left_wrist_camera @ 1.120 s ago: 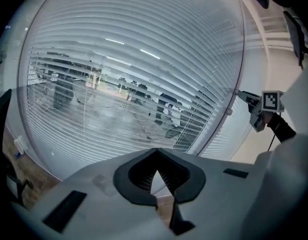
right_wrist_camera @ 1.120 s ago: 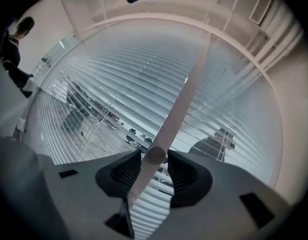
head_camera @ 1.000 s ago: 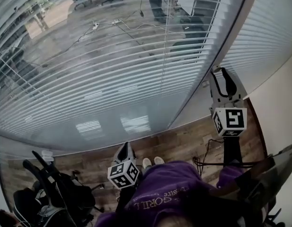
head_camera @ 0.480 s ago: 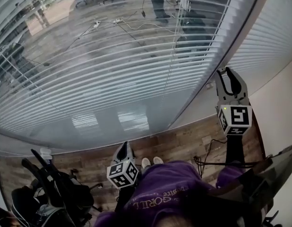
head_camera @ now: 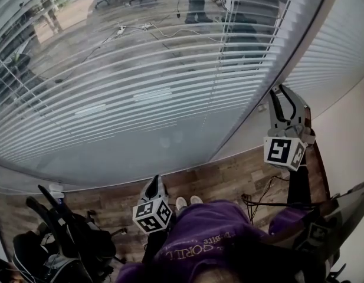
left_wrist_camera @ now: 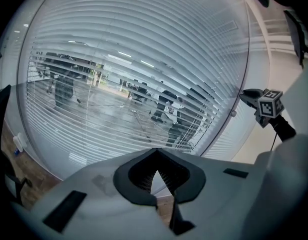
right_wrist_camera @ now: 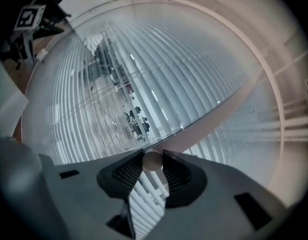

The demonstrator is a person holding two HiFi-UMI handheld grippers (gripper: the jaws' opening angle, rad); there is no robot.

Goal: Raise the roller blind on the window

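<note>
1. The right tongs (head_camera: 286, 102) are raised at the slanting frame post (head_camera: 246, 131) that separates two stretches of blind. A cream wall (head_camera: 347, 140) stands close on their outer side, so there is little room that way. Toward the left tongs the way is open.
2. The left tongs (head_camera: 153, 183) hang low over a narrow strip of wooden floor (head_camera: 223, 178), pointing at the bottom edge of the blind (head_camera: 140, 87). Dark gear (head_camera: 64, 240) is heaped on the floor to their outer side.
3. The blind is down and covers the glass ahead of both tongs almost to the floor. Its slats are tilted open, so the room beyond shows through.
4. The right tongs stand open, and their jaws have just been closing a little. In the right gripper view a round knob (right_wrist_camera: 153, 160) on the post shows in the gap at the tips. The head view shows the knob (head_camera: 261, 107) just beside the tongs, not gripped.
5. In the left gripper view the left tongs (left_wrist_camera: 154, 156) are closed tip to tip, with nothing between them.
6. Count: two tongs, each with one marker cube; two stretches of blind; one post; one knob; one cable (head_camera: 259, 200) on the floor below the right tongs.
</note>
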